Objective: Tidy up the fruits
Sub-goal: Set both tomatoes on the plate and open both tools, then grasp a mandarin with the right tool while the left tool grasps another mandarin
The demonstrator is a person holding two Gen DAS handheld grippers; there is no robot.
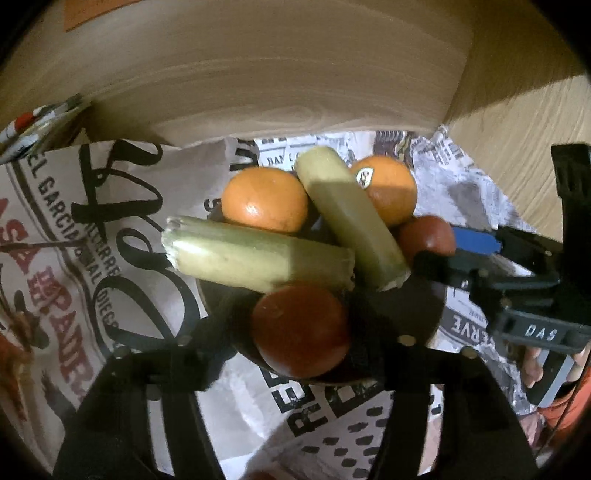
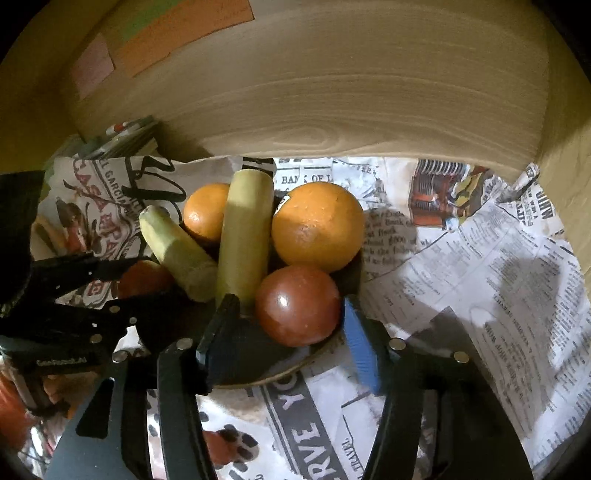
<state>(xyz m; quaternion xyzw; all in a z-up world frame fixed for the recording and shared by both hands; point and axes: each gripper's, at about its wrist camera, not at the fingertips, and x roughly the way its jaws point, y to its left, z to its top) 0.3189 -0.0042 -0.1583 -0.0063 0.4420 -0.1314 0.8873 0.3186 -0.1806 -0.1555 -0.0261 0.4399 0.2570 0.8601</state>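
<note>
A dark bowl (image 2: 258,376) on printed paper holds two oranges (image 2: 317,227) (image 1: 266,199), two pale green stalk pieces (image 2: 243,236) (image 1: 258,254) and two red tomatoes (image 2: 297,304) (image 1: 301,330). My right gripper (image 2: 280,336) is open, with one black finger and one blue finger on either side of the near tomato at the bowl's rim. My left gripper (image 1: 295,345) is open around the other tomato at the opposite side of the bowl (image 1: 424,306). Each gripper shows in the other's view: the right one (image 1: 454,251), the left one (image 2: 110,273).
Printed newspaper-style paper (image 2: 461,258) covers the surface. A curved wooden wall (image 2: 332,92) stands behind the bowl. A stack of printed cards or packets (image 2: 125,138) lies at the back left. Coloured paper notes (image 2: 177,33) are on the wall.
</note>
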